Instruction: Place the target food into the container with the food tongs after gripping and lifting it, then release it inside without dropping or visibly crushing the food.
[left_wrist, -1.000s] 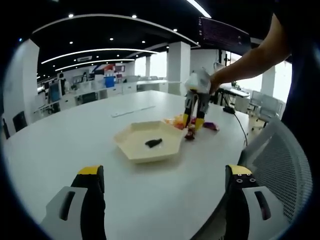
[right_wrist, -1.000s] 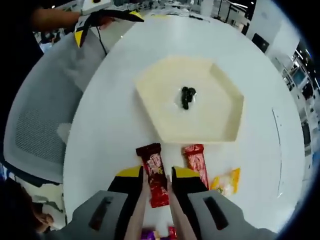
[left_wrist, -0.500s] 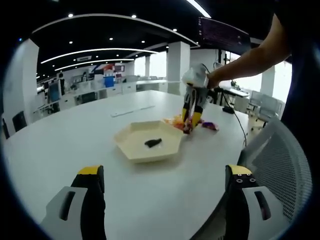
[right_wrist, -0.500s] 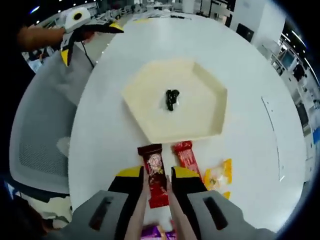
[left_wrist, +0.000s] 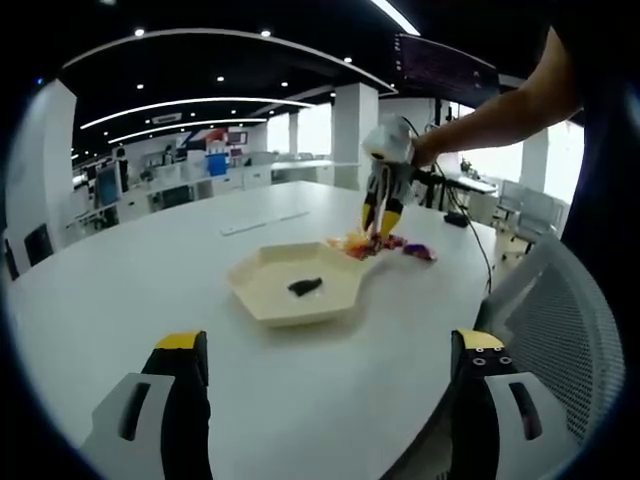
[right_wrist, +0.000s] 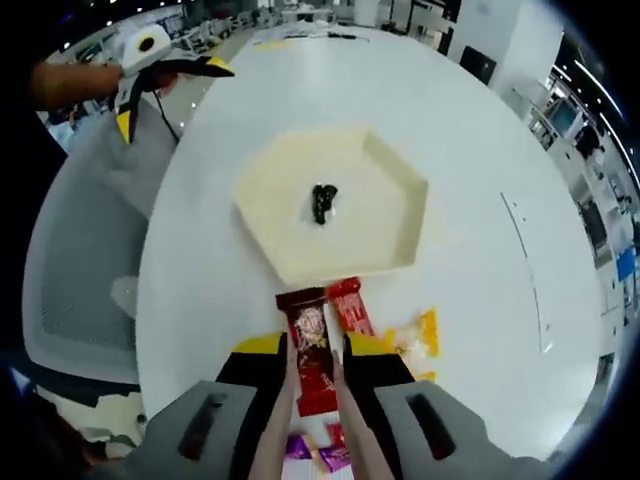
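Right gripper (right_wrist: 311, 362) has risen since the earlier frame, tongs (right_wrist: 340, 425) clenched on the red snack bar (right_wrist: 312, 346). Carry step: next move it toward 12 o'clock over the hexagonal tray (right_wrist: 385, 185), then release gently. Left gripper (left_wrist: 330, 395) hangs open.

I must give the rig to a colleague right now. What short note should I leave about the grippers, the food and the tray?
Right gripper: shut on tongs holding the dark red snack packet, lifted above the table.
Left gripper: open, holding nothing, low over the near table edge.
Hexagonal tray: holds one small dark item.
Red packet and yellow packet lie beside the tray.
Done: grip, lift. Left: carry over the tray, release gently.
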